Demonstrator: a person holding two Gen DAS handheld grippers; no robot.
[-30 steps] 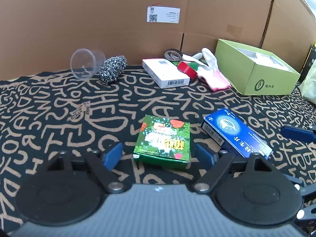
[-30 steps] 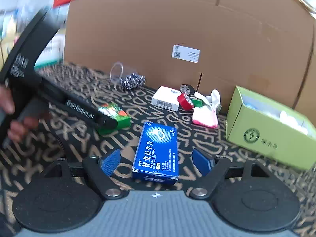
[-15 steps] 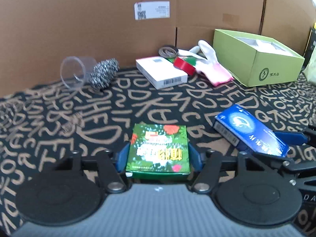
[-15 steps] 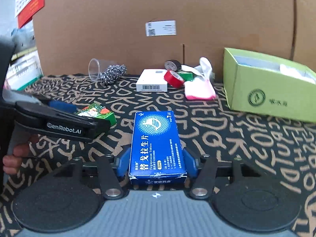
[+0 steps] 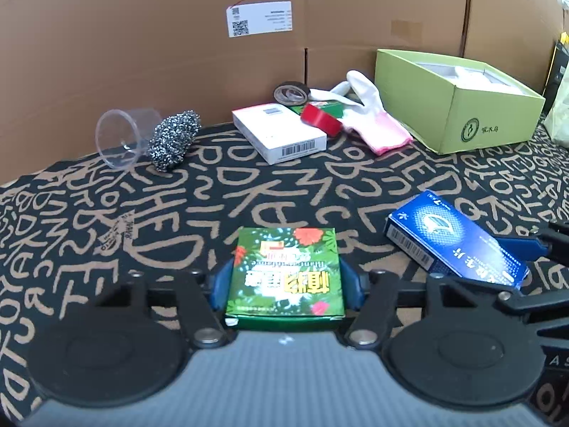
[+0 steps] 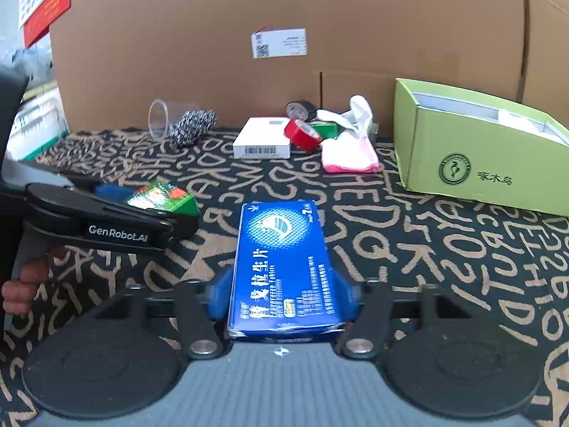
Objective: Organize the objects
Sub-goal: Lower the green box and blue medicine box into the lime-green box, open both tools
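**A:** We're looking down the left gripper (image 5: 286,281), and its blue fingers (image 5: 218,283) are clamped on both sides of the flat green cardboard box with red flowers (image 5: 286,275). The box sits flat between the pads, its printed lettering upside down to us, its far edge pointing toward the cardboard wall (image 5: 142,53).

**B:** And over on the right gripper (image 6: 282,297) we've got the same story: fingers (image 6: 220,299) pressed against the long sides of the slim blue cardboard medicine box (image 6: 281,267). Its long axis runs straight ahead along the fingers, the logo end pointing away from us.

**A:** From the left camera we see that blue box to our right, angled, its barcode end nearest the middle of the black mat with tan lettering (image 5: 249,185).

**B:** We can't tell whether either box is lifted off the mat or resting on it.

**A:** Beyond, along the wall, we see a clear plastic cup (image 5: 119,137) lying on its side, touching a steel wool scrubber (image 5: 172,138).

**B:** Then a white rectangular box with a barcode (image 5: 279,133), a red tape roll (image 5: 320,119) just beside it, a dark tape roll (image 5: 291,93) behind, and a white glove with a pink cuff (image 5: 370,114).

**A:** Far right stands the open lime-green cardboard box (image 5: 455,106), well apart from both grippers.
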